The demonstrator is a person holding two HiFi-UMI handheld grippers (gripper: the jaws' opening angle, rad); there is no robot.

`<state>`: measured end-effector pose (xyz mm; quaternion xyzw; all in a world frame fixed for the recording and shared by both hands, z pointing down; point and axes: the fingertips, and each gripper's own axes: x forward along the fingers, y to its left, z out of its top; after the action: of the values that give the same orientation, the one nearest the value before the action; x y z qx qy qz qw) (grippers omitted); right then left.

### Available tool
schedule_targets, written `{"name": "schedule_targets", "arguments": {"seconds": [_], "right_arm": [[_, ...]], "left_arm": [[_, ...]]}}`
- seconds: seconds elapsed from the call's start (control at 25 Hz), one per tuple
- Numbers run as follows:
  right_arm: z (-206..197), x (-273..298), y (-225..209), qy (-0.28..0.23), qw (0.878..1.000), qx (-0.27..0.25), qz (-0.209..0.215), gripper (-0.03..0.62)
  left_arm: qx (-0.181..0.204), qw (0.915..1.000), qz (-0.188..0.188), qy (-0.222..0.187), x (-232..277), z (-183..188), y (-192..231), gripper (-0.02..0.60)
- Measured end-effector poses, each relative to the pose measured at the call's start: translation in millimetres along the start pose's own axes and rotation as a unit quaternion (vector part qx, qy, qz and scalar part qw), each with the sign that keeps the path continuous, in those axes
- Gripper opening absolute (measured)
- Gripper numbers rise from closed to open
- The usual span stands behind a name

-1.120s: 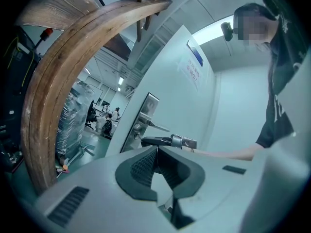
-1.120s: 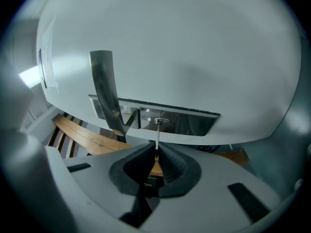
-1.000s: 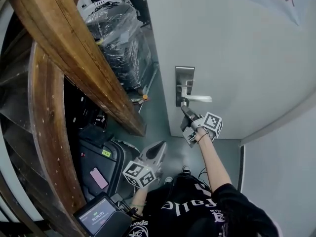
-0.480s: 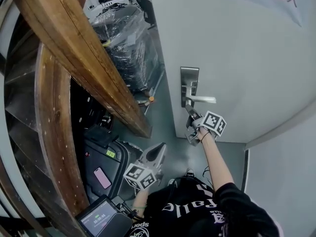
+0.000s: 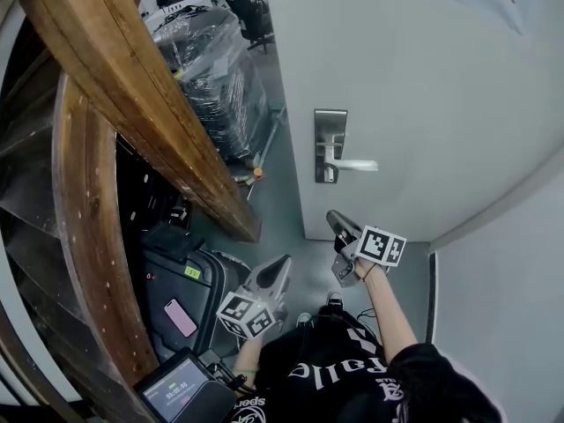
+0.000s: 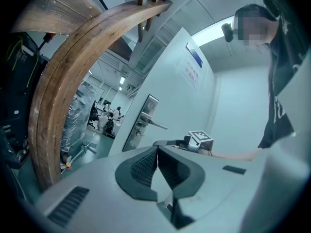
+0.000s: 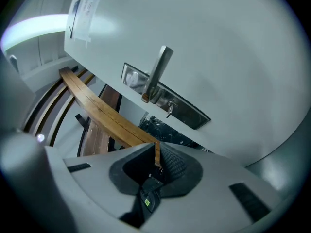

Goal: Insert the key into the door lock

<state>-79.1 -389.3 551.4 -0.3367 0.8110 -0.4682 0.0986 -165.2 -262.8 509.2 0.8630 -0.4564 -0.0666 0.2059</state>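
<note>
A person standing at a pale door (image 5: 423,86) is holding the right claw (image 5: 335,218) low at centre frame in the head view, well apart from the steel lock plate (image 5: 330,126) above it. The small key (image 7: 169,108) is sitting in that plate, just beside the root of the lever handle (image 5: 355,165) and jutting out from the keyhole. In the right gripper view it is showing near the middle of the frame, with clear air between it and the claw. The right claw's jaws are standing slightly parted, a thin strip of the wooden beam (image 7: 97,106) is showing through the gap, and nothing is lying between them. The left claw (image 5: 284,263), at lower centre of the head view, is angling toward the door with its jaws pressed together at the tips and carrying nothing.

With the key lodged in the lock, the insertion is looking done or nearly so. The key is appearing to be a light, stiff sliver of thin metal, smooth enough to pivot or slip between the pads. Should it be needing a firmer seat or a turn, the best hold is likely lying across the two flat faces of its exposed head, with the jaws closing squarely to keep the blade in line with the keyhole. A pinch on its thin edges is risking a twist.
</note>
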Motion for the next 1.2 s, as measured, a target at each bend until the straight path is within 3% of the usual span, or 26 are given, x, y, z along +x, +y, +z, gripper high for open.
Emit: {"name": "schedule_targets", "arguments": {"seconds": [0.36,0.52,0.96,1.2], "right_arm": [[-63.9,-80.6,32.8,-0.036,0.999,-0.003,-0.024,0.034],[-88.6,-111.5,36.5,-0.033,0.998,-0.01,-0.046,0.034],[-113.8,-158.9,68.5,-0.02,0.999,-0.02,-0.02,0.034],[-123.1,-224.9,80.2,-0.013,0.999,-0.044,-0.005,0.034]], "left_arm": [[-0.042,0.9963,-0.06,0.046,-32.9,-47.9,-37.3,0.008],[-0.039,0.9947,-0.082,0.049,-41.2,-51.9,-55.1,0.008],[-0.039,0.9965,-0.072,-0.018,-57.2,-21.0,-89.8,0.008],[-0.044,0.997,-0.057,-0.026,-75.9,-48.3,-147.4,0.008]]}}
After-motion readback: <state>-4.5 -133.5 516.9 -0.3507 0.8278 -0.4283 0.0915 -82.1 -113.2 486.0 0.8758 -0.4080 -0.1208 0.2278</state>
